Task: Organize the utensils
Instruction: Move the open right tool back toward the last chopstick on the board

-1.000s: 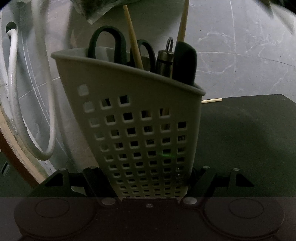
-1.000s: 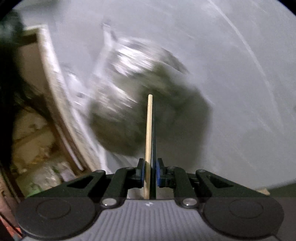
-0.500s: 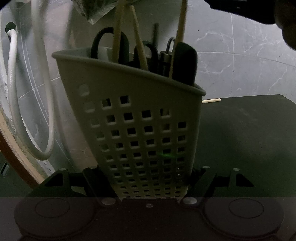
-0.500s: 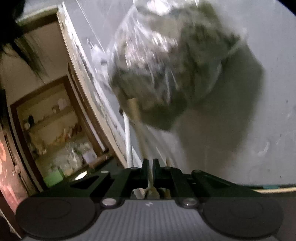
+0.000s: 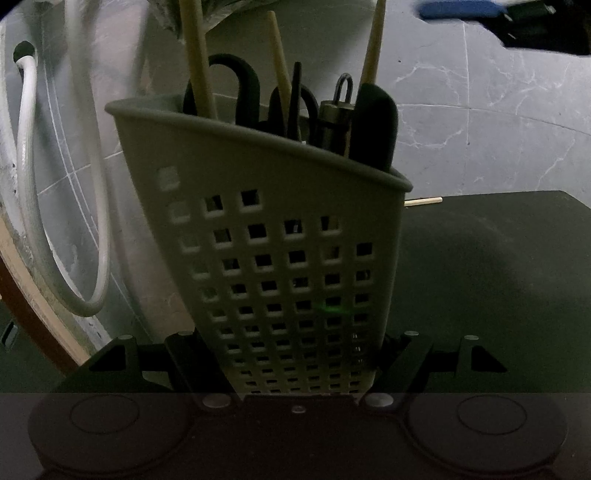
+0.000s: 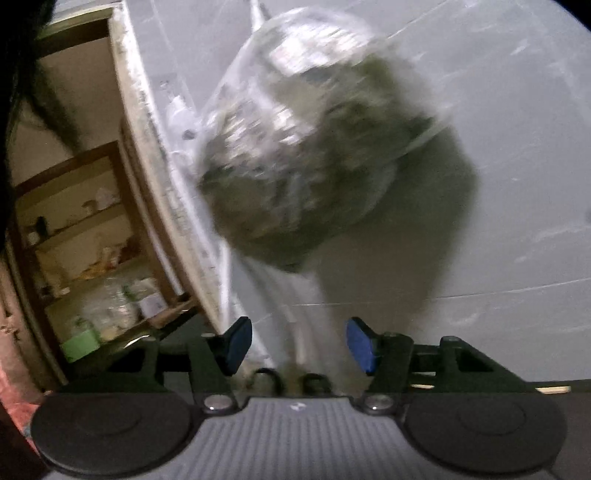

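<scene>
A grey perforated utensil holder point(image 5: 280, 229) fills the left wrist view, tilted slightly. My left gripper point(image 5: 297, 354) is shut on its lower part, one finger on each side. Inside stand black-handled scissors point(image 5: 236, 85), three wooden chopsticks point(image 5: 197, 59), a metal tool with a ring point(image 5: 338, 107) and a black handle point(image 5: 375, 129). My right gripper point(image 6: 298, 345) hovers just above the holder, its blue pads point(image 6: 360, 345) spreading apart with nothing between them. It also shows at the top right of the left wrist view as the right gripper point(image 5: 517, 22). One loose chopstick point(image 5: 423, 201) lies on the dark counter.
The dark counter point(image 5: 498, 295) stretches to the right of the holder. A white hose point(image 5: 29, 184) loops down the tiled wall at left. A clear plastic bag point(image 6: 306, 155) hangs on the wall ahead. An open shelf unit point(image 6: 92, 258) stands beyond a door frame.
My right gripper brought a chopstick down into the holder and let go; its jaws now stand apart. A third chopstick stands at the holder's left. The left gripper has not moved.
</scene>
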`<state>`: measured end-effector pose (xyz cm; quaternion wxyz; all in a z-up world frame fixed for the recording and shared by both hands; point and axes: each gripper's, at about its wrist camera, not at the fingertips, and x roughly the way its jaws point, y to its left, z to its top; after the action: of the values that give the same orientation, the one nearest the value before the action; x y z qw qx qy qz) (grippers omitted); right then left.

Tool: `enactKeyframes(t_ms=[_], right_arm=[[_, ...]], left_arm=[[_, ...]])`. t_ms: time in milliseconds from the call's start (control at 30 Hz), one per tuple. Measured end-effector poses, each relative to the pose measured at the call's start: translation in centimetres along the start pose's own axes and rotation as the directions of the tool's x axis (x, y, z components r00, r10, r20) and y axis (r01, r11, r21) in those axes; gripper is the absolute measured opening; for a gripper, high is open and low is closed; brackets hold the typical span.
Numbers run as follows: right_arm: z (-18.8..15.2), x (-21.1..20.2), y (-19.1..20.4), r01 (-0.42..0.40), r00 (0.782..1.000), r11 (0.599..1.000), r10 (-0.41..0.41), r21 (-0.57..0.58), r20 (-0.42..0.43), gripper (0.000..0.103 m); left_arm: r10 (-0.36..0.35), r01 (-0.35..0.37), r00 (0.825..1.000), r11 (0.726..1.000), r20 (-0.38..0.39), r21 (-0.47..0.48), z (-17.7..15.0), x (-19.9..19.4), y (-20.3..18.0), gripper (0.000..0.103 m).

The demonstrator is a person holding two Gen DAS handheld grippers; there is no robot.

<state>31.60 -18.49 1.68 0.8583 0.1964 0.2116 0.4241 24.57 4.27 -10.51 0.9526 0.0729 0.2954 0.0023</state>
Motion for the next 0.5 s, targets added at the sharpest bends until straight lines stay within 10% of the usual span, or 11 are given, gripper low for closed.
enactKeyframes(t_ms=[167, 500], right_arm=[[0.6, -2.1, -3.8, 0.152, 0.988, 0.988, -0.152, -0.005, -0.043, 0.093], [-2.0, 1.5, -12.5, 0.284, 0.897, 0.952, -0.307, -0.116, -0.318, 0.099]], left_arm=[[0.001, -0.001, 1.000, 1.000, 0.000, -0.001, 0.0, -0.1, 0.0, 0.077], [0.026, -0.026, 1.000, 1.000, -0.011, -0.017, 0.0, -0.4, -0.6, 0.077]])
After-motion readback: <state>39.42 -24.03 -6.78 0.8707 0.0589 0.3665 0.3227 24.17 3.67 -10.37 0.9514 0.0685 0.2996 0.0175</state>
